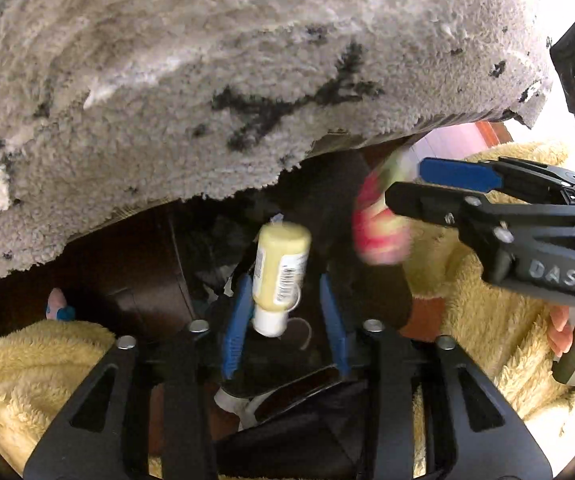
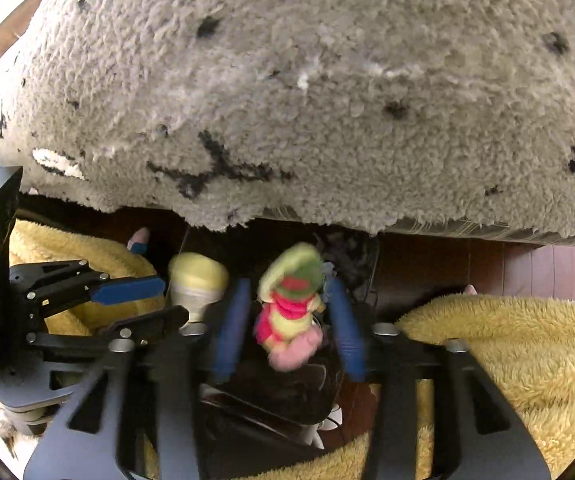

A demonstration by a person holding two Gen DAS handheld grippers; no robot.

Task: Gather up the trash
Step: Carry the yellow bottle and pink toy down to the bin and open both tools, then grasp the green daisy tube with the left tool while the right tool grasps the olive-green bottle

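I have both tongs pointed steeply down over the dark trash bag that sits on the wooden floor just off the ragged edge of the grey rug, with yellow fleece bunched on either side of it.

My left gripper stands apart, its blue pads clear of the small yellow bottle, which hangs cap-down between them; to my eye it is loose and dropping toward the bag's mouth. My right gripper is also spread, and the crumpled red, green and pink wrapper sits blurred between its fingers without either pad pressing on it, so I judge that one is falling too.

The risk now is the aim. The bag's opening is hard to make out, dark against dark, and I cannot tell how wide it gapes. The bottle is tilted, so it could strike the rim and roll out onto the floor or under the rug's edge. The wrapper is light and could drift onto the fleece by the bag. With both tongs so close together, their fingers could also knock each other.
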